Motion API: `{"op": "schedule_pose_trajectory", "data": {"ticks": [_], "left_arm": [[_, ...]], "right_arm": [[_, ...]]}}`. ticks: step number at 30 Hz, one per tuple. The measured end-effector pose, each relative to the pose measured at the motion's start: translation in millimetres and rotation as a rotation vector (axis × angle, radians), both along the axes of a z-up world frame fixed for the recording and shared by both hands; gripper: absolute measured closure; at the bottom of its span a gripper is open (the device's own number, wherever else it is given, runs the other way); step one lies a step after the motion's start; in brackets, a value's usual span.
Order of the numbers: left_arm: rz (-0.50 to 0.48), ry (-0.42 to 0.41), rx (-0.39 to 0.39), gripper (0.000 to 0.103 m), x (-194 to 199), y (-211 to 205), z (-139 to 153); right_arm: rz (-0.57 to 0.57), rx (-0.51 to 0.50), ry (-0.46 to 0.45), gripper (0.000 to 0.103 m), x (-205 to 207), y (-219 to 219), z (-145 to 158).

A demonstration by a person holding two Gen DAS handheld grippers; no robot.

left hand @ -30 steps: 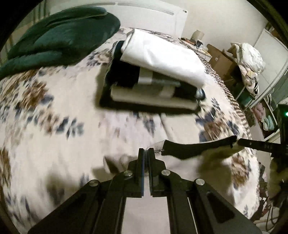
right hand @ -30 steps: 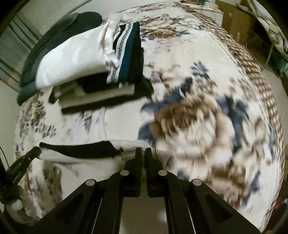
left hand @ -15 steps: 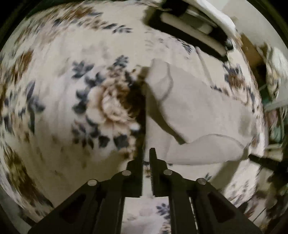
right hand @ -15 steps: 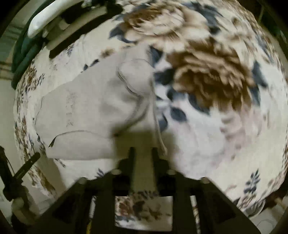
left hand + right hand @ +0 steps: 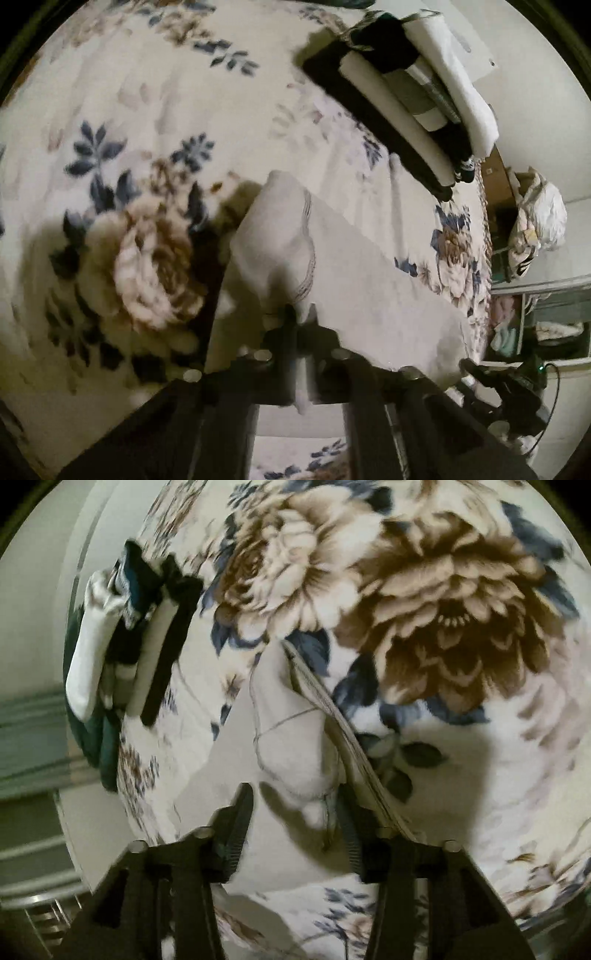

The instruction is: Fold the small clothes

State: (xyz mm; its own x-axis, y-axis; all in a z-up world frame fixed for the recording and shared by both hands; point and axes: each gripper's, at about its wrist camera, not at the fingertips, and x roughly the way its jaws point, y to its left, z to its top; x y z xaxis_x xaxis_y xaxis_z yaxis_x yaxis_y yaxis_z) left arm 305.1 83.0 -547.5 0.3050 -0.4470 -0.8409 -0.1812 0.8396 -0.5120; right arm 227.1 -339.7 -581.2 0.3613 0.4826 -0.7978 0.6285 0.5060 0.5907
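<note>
My left gripper [image 5: 303, 325] is clamped on the near hem of the garment [image 5: 369, 295], a pale piece lying flat on the bed [image 5: 147, 92] toward its near edge, with the stack [image 5: 413, 99] of folded clothes well apart at the far side. My right gripper [image 5: 295, 812] has its jaws spread wide over the garment's [image 5: 288, 746] other near corner and holds nothing, so I judge this as lay-down done, fold not yet started. Next: free the left pinch without dragging the hem, then take an edge with both and carry it across squarely.
</note>
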Motion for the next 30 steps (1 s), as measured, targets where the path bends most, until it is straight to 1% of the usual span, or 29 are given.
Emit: {"op": "schedule_pose_trajectory", "data": {"ticks": [1, 2, 3, 6, 8, 10, 13, 14, 15, 17, 18, 19, 20, 22, 24, 25, 26, 27, 29, 30], "left_arm": [[0.003, -0.033, 0.009, 0.101, -3.9, -0.7, 9.3], [0.005, -0.045, 0.012, 0.101, -4.6, 0.0, 12.1], [0.015, -0.059, 0.009, 0.101, -9.6, 2.1, 21.7], [0.049, -0.066, -0.026, 0.101, -16.8, 12.3, 34.3], [0.056, -0.063, -0.030, 0.101, -24.1, 18.4, 38.4], [0.057, -0.042, -0.026, 0.101, -30.5, 21.3, 34.6], [0.037, 0.007, 0.014, 0.100, -36.4, 20.7, 14.6], [0.023, 0.018, 0.043, 0.097, -37.0, 18.7, 7.5], [-0.003, 0.027, 0.093, 0.097, -37.0, 15.8, 0.1], [-0.047, 0.020, 0.135, 0.097, -37.9, 11.5, -5.1], [-0.059, 0.011, 0.145, 0.097, -39.4, 10.6, -2.4], [-0.066, 0.003, 0.148, 0.097, -41.2, 10.7, 0.7], [-0.073, -0.013, 0.159, 0.097, -43.1, 10.6, 8.7], [-0.079, -0.037, 0.194, 0.093, -46.4, 11.0, 21.9], [-0.078, -0.072, 0.202, 0.080, -45.0, 12.7, 38.5], [-0.076, -0.090, 0.201, 0.077, -41.5, 13.5, 44.2], [-0.072, -0.109, 0.198, 0.068, -36.1, 13.6, 51.4], [-0.066, -0.138, 0.196, 0.060, -28.2, 13.3, 60.1], [-0.060, -0.178, 0.191, 0.055, -13.6, 9.0, 67.0], [-0.063, -0.194, 0.187, 0.055, -3.4, 5.3, 68.2]], "right_arm": [[-0.005, -0.007, -0.006, 0.097, 0.2, 1.3, 1.3], [-0.011, -0.020, -0.019, 0.098, -1.0, 3.3, 7.1], [-0.010, -0.033, -0.031, 0.098, -2.0, 4.8, 13.6], [-0.012, -0.039, -0.045, 0.099, -8.2, 5.0, 29.3], [-0.010, -0.042, -0.037, 0.099, -15.8, 2.4, 35.5], [0.002, -0.050, -0.007, 0.099, -24.6, 1.0, 34.9], [0.019, -0.075, 0.067, 0.099, -36.9, -1.3, 19.5], [0.025, -0.079, 0.098, 0.099, -39.7, -1.8, 11.7], [0.039, -0.086, 0.128, 0.099, -40.3, -1.3, 2.7], [0.049, -0.092, 0.152, 0.095, -39.8, -1.0, -7.2], [0.051, -0.097, 0.159, 0.087, -39.8, -1.1, -8.7], [0.051, -0.106, 0.164, 0.076, -39.7, -1.1, -8.5], [0.050, -0.119, 0.158, 0.065, -39.7, -1.3, -5.3], [0.050, -0.171, 0.135, 0.056, -40.5, -1.7, 7.5], [0.033, -0.237, 0.086, 0.056, -41.4, -2.2, 28.1], [0.022, -0.255, 0.063, 0.056, -39.9, -3.6, 38.0], [0.012, -0.273, 0.034, 0.055, -38.6, -3.4, 48.9], [0.002, -0.284, -0.014, 0.055, -34.8, -2.0, 60.3], [-0.014, -0.306, -0.089, 0.055, -24.6, 0.5, 77.8], [-0.005, -0.287, -0.147, 0.052, -15.1, 3.7, 84.0]]}}
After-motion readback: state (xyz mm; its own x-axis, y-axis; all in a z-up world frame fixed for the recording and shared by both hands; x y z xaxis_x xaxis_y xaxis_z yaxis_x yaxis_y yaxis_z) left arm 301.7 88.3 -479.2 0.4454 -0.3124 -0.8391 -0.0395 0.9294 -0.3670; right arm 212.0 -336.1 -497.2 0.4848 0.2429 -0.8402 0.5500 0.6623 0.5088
